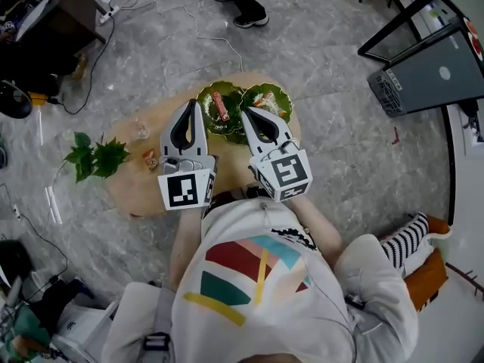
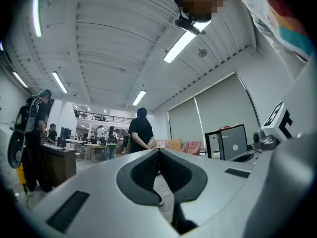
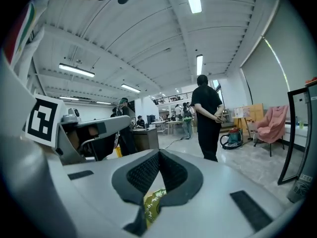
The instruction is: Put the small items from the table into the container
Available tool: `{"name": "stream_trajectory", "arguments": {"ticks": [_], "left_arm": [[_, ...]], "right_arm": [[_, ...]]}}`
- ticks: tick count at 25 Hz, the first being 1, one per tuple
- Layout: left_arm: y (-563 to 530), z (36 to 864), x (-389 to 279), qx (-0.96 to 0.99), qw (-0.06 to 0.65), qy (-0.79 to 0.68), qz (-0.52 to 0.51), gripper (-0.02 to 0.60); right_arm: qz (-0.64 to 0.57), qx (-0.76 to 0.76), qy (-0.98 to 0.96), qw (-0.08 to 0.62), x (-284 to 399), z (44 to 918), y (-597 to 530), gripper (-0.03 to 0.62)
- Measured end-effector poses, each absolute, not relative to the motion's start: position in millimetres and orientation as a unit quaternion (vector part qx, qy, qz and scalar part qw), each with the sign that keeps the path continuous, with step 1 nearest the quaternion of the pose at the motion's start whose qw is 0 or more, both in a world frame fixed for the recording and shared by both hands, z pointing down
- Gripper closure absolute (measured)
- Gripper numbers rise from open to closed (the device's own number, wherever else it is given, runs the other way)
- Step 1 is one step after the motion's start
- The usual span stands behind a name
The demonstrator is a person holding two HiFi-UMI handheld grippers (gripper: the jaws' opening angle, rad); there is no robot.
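Note:
A green leaf-shaped container sits at the far side of the oval wooden table, with a red wrapped item lying in it. Small items and a clear glass piece rest on the table's left part. My left gripper hovers over the container's left edge, jaws shut and empty. My right gripper hangs over the container's middle, also shut, with nothing pinched at its tips. A scrap of green and yellow shows through the gap under its pads.
A leafy green sprig lies off the table's left end. A person stands beyond the table; cables trail on the marble floor. A dark cabinet is at far left, a black framed panel at far right.

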State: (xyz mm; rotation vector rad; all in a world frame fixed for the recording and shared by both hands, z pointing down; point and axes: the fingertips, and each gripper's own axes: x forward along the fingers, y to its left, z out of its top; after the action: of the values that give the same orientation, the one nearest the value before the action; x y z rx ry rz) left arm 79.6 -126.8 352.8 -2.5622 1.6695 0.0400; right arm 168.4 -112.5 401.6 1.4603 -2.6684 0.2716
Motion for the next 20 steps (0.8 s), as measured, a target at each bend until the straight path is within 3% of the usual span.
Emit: {"name": "stream_trajectory", "arguments": {"ticks": [9, 20], "left_arm": [[-114, 339, 10, -0.803, 0.037, 0.594, 0.033, 0.574], [-34, 379, -186, -0.66, -0.011, 0.751, 0.018, 0.573]], "right_arm": [[0.099, 0.452, -0.885, 0.04, 126, 397, -104, 0.582], [0.134, 0.296, -0.938, 0.123, -45, 443, -79, 0.581]]}}
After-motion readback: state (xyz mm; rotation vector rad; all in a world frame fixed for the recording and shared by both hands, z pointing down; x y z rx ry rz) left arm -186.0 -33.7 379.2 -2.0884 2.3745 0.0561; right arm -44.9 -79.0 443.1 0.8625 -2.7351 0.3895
